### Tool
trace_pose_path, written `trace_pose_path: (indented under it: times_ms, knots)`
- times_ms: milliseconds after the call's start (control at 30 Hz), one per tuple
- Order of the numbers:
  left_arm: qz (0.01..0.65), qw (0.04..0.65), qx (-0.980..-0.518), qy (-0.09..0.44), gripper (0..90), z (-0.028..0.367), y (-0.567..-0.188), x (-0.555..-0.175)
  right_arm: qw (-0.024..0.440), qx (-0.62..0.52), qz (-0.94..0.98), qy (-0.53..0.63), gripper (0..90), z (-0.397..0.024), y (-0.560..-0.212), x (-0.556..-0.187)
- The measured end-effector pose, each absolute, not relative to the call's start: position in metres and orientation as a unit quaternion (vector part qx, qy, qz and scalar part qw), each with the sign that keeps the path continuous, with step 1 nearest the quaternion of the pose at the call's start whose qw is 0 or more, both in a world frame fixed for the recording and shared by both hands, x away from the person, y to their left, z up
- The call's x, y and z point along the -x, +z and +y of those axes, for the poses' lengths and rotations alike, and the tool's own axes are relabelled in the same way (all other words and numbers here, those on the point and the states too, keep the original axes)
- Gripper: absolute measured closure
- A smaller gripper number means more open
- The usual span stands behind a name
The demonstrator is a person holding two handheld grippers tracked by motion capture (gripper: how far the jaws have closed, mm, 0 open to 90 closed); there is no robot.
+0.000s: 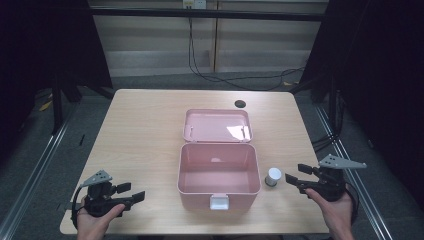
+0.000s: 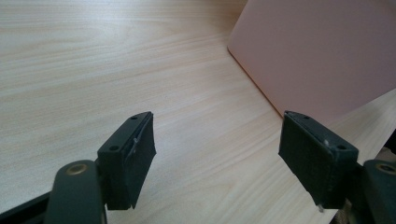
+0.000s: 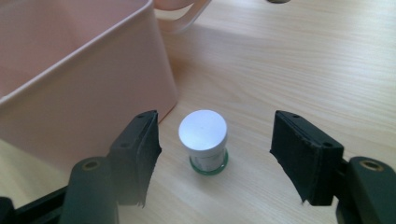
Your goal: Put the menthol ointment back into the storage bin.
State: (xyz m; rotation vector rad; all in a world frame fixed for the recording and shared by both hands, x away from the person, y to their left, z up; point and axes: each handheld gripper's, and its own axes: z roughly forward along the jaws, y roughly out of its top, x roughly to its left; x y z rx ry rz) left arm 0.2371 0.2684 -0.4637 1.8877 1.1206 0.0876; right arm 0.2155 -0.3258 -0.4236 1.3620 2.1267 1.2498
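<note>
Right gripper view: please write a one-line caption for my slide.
Open right gripper lined up on a small white-capped bottle standing on the table beside the pink box.

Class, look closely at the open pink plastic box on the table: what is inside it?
The open pink plastic box looks empty in the high view: bare pink floor with a small light glare. The strip just behind its near wall is hidden. The small white-capped jar stands outside, beside its right wall.

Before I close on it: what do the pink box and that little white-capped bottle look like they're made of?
Pink box: likely moulded plastic, smooth with a soft sheen; its open lid shows a glare patch. Bottle: matte white cap, probably plastic; the body has a printed label and green base, material unclear.
</note>
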Motion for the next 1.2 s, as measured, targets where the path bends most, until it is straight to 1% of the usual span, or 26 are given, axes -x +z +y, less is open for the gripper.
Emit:
trace_pose_path:
  times_ms: [67, 233, 300, 400, 467, 667, 733, 767, 933, 1067, 1100, 1133, 1200]
  knots:
    - [0.455, 0.455, -0.765, 0.036, 26.9, 0.269, -0.464, -0.237, 0.154, -0.474, 0.753, 0.430, 30.3, -0.326, -0.422, -0.219]
    - [0.454, 0.450, -0.768, 0.037, 27.0, 0.268, -0.464, -0.238, 0.144, -0.469, 0.764, 0.419, 30.3, -0.324, -0.417, -0.225]
    - [0.456, 0.448, -0.768, 0.035, 27.1, 0.268, -0.464, -0.238, 0.133, -0.454, 0.786, 0.398, 33.4, -0.323, -0.408, -0.230]
    - [0.455, 0.449, -0.768, 0.036, 27.1, 0.269, -0.464, -0.238, 0.135, -0.451, 0.785, 0.403, 33.4, -0.323, -0.401, -0.233]
    - [0.453, 0.449, -0.769, 0.036, 27.2, 0.269, -0.464, -0.238, 0.124, -0.453, 0.791, 0.391, 34.3, -0.322, -0.397, -0.236]
    - [0.452, 0.449, -0.770, 0.037, 27.2, 0.269, -0.464, -0.238, 0.116, -0.450, 0.808, 0.361, 33.7, -0.312, -0.396, -0.245]
    - [0.453, 0.448, -0.770, 0.035, 27.0, 0.269, -0.464, -0.238, 0.114, -0.446, 0.812, 0.358, 35.3, -0.310, -0.395, -0.248]
    - [0.453, 0.448, -0.770, 0.036, 27.0, 0.269, -0.464, -0.238, 0.109, -0.449, 0.813, 0.354, 35.2, -0.308, -0.393, -0.249]
    - [0.452, 0.448, -0.771, 0.037, 27.0, 0.269, -0.464, -0.238, 0.110, -0.448, 0.827, 0.321, 33.8, -0.300, -0.387, -0.259]
    - [0.451, 0.448, -0.771, 0.038, 27.3, 0.269, -0.463, -0.237, 0.090, -0.445, 0.843, 0.289, 33.9, -0.294, -0.388, -0.268]
    - [0.450, 0.447, -0.772, 0.040, 27.6, 0.269, -0.463, -0.237, 0.082, -0.445, 0.846, 0.281, 34.2, -0.292, -0.388, -0.270]
    - [0.449, 0.448, -0.772, 0.040, 27.9, 0.269, -0.463, -0.237, 0.083, -0.442, 0.852, 0.268, 36.7, -0.288, -0.389, -0.274]
    - [0.450, 0.448, -0.772, 0.039, 28.0, 0.269, -0.463, -0.237, 0.082, -0.441, 0.854, 0.263, 38.1, -0.287, -0.389, -0.276]
